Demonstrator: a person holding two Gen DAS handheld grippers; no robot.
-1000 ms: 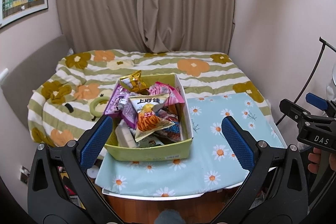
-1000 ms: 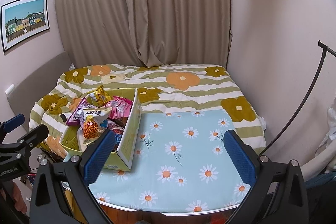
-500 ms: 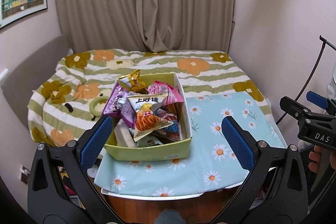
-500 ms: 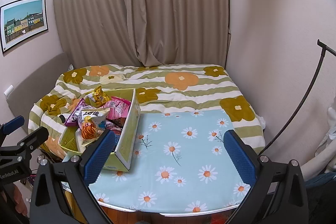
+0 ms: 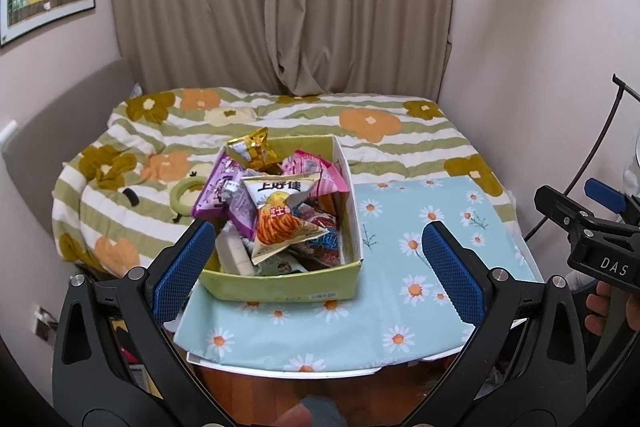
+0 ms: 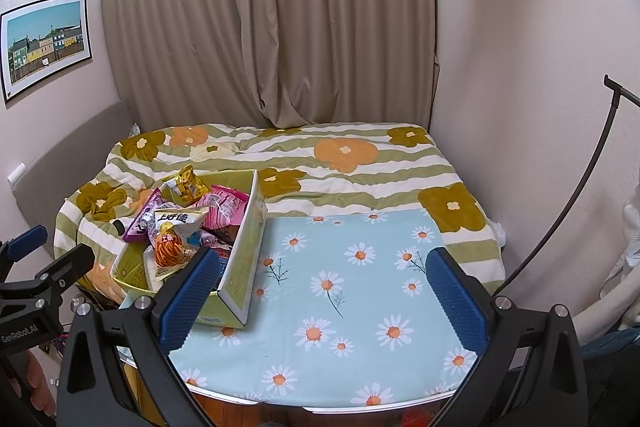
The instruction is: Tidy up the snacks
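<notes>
A yellow-green cardboard box (image 5: 280, 285) (image 6: 244, 267) stands on the left part of a table with a light-blue daisy cloth (image 5: 420, 267) (image 6: 360, 267). Several snack bags fill it: a white and orange chips bag (image 5: 280, 215) (image 6: 172, 235) on top, a gold bag (image 5: 252, 149) (image 6: 186, 185), a purple bag (image 5: 222, 195) and a pink bag (image 5: 316, 175) (image 6: 224, 205). My left gripper (image 5: 316, 263) is open, held back from the box at the table's near edge. My right gripper (image 6: 320, 287) is open over the bare cloth, right of the box. Both hold nothing.
Behind the table lies a bed with a green-striped flower blanket (image 5: 280, 115) (image 6: 340, 155), closed curtains (image 6: 280, 27) and walls beyond. A thin black stand (image 6: 580, 187) leans at the right wall. A green ring (image 5: 186, 191) lies on the blanket left of the box.
Both views have shifted slightly; the box and table sit a little lower and nearer in the frames. Both grippers stay open and nothing was taken hold of.
</notes>
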